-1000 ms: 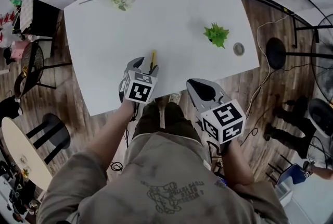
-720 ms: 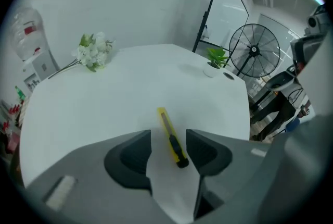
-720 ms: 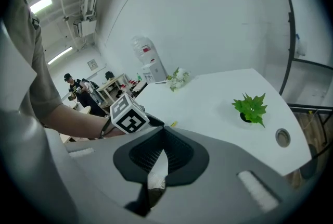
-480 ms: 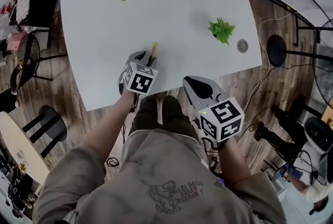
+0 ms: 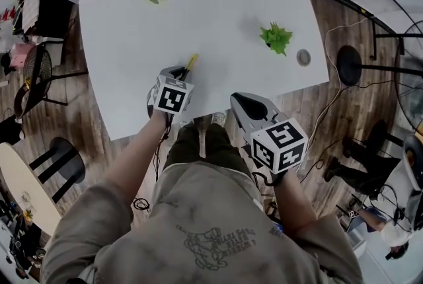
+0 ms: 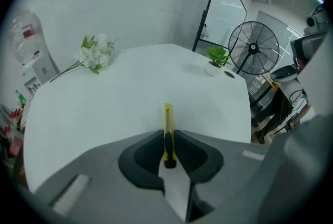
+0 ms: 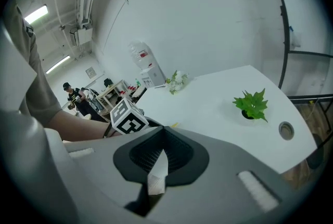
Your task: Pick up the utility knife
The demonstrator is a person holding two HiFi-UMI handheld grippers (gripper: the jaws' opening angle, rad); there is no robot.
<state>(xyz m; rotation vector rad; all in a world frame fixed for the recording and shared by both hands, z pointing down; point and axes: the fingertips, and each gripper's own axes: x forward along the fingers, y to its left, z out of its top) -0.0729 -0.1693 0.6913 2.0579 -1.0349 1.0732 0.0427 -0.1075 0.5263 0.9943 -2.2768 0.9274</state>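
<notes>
Firmly pinched in the left gripper, the slim, flat utility knife — yellow, black-ended — points across the smooth white table; the right gripper, off the table's edge, is closed on nothing.

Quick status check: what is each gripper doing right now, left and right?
Left gripper: jaws shut on the yellow utility knife.
Right gripper: jaws shut, holding nothing.

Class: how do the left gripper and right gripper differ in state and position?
The left gripper is shut on the yellow knife; the right gripper is shut on nothing. The left gripper is over the table; the right gripper hangs mostly off its near edge. Both have their jaws together.
</notes>
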